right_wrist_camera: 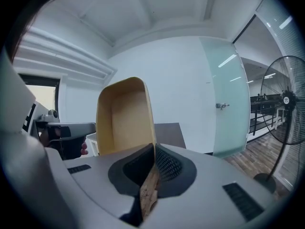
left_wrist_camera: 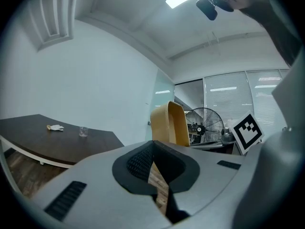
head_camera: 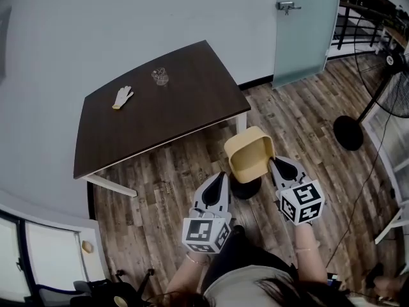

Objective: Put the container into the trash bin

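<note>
Right gripper jaws clamped on container side wall, up in the air over the floor. Left gripper jaws together, empty. Container looks light, thin-walled, probably flexes; grip at the rim.

Container looks like matt tan pulp or paper-ish stuff imo, smooth inside, zero shine. Left gripper & right gripper are both smooth matt grey plastic shells w/ black rubbery pads that have a fine ribbed texture. Marker cubes are flat b/w print. Table top is dark wood-grain, satin-ish, legs painted white. Floor is wood-look planks w/ a slight sheen. Glove is white knit cloth, glass is clear & shiny. Door is frosted glass w/ a metal handle. Fan has a thin wire metal grille.
</note>
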The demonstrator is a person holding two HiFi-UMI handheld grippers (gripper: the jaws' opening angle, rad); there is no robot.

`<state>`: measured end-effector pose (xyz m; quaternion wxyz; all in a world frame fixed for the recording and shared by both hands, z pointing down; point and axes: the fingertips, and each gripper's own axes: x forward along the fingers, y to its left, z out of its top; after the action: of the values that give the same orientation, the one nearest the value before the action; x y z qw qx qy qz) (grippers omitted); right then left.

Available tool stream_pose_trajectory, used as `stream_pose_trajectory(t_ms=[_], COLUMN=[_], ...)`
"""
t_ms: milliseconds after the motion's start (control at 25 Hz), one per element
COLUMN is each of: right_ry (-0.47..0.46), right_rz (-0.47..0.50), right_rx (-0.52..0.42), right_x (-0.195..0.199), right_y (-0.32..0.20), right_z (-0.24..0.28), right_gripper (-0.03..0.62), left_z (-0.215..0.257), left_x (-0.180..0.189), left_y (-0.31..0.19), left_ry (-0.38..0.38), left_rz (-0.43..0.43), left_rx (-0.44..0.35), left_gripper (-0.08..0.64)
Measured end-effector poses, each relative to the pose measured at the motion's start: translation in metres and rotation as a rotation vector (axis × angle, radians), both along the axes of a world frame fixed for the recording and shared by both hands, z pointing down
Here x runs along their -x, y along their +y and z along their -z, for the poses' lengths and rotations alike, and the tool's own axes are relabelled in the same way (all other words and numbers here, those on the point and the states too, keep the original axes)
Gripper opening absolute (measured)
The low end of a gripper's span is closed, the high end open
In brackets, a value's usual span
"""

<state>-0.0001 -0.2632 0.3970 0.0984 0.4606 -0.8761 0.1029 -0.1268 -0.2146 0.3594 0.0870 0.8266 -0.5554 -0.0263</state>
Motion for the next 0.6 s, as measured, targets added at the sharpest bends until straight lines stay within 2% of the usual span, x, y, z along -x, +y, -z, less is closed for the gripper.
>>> stream_pose_trajectory(t_ms=[280, 600], right_ry=[0.085, 0.174], right_rz=[0.0, 0.054], right_rx=[0.032, 0.087], right_x=[0.021, 0.019], right_y=[-0.046, -0.096], right_z=[-0.028, -0.094], right_gripper=[0.014, 0.014], left_z=[-0.025, -0.078], left_x=[0.02, 0.024], left_y=[-0.051, -0.096], left_ry=[0.002, 0.008], left_rz=[-0.023, 0.041], left_rx=[0.028, 0.062], left_gripper=[0.018, 0.018])
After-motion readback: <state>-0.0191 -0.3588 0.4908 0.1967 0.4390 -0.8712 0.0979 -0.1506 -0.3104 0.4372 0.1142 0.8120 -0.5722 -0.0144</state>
